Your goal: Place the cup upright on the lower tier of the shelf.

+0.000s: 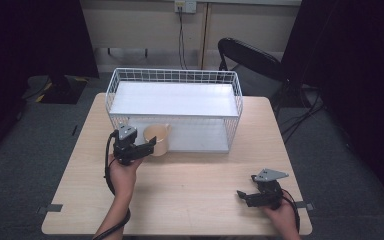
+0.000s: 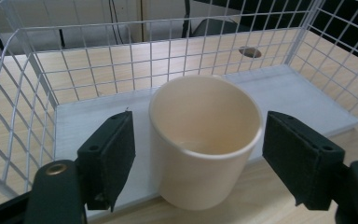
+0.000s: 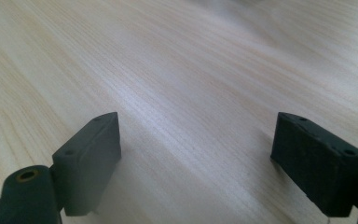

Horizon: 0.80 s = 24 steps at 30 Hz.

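One cup [image 2: 206,140]: cream, smooth, matte, plain round wall tapering slightly to the base, upright, looks empty inside. It sits at the front left opening of the wire rack [image 1: 174,76], base straddling the front edge of the rack's lower white shelf [image 2: 303,95] and the worktop [image 1: 190,195]. One rack: white wire grid, box shape, two flat white shelves, at the worktop's far edge, centred. Left tool [image 2: 198,156] jaws apart, one on each side of the cup; left pad looks just at the wall, right pad has a clear gap, not clamped. Right tool [image 3: 209,161] jaws wide apart, nothing between them, low over bare worktop near the near right corner. Worktop: one, light wood grain, rounded corners. One black folding chair [image 1: 247,55] behind the far right corner, on grey carpet.
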Tool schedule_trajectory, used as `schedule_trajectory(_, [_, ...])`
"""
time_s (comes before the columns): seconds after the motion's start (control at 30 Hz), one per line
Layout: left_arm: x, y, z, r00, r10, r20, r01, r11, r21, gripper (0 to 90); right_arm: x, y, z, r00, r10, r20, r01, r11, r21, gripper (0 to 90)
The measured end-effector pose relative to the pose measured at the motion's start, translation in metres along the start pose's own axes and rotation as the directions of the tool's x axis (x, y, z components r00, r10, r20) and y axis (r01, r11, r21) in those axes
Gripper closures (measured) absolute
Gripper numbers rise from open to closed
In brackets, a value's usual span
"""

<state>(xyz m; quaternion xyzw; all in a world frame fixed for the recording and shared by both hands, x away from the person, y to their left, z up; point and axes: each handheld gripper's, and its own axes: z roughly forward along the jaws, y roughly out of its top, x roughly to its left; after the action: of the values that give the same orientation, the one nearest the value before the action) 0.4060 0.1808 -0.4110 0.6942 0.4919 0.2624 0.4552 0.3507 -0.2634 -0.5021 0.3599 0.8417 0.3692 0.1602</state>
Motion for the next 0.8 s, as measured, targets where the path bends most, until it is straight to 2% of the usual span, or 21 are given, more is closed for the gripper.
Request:
schedule_trajectory(0.03, [-0.002,-0.004,-0.003,0.9999,0.008,0.015,-0.008,0.9999,0.007,24.7,0.0,0.0,0.0,1.0,0.0,0.001,0.0,1.0,0.0,14.9])
schedule_trajectory(0.3, [-0.003,-0.018,0.001,0.9999,0.01,0.011,-0.011,0.999,0.042,24.6,0.0,0.0,0.0,1.0,0.001,0.003,-0.001,1.0,0.0,14.9])
schedule_trajectory(0.7, [-0.007,-0.024,0.013,0.9999,0.014,-0.01,-0.013,0.9974,0.071,25.2,0.0,0.0,0.0,1.0,0.001,0.002,-0.001,1.0,0.0,14.9])
schedule_trajectory(0.8, [-0.008,-0.025,0.015,0.9998,0.016,-0.014,-0.015,0.9978,0.065,25.9,0.0,0.0,0.0,1.0,0.001,0.002,-0.001,1.0,0.0,14.9])
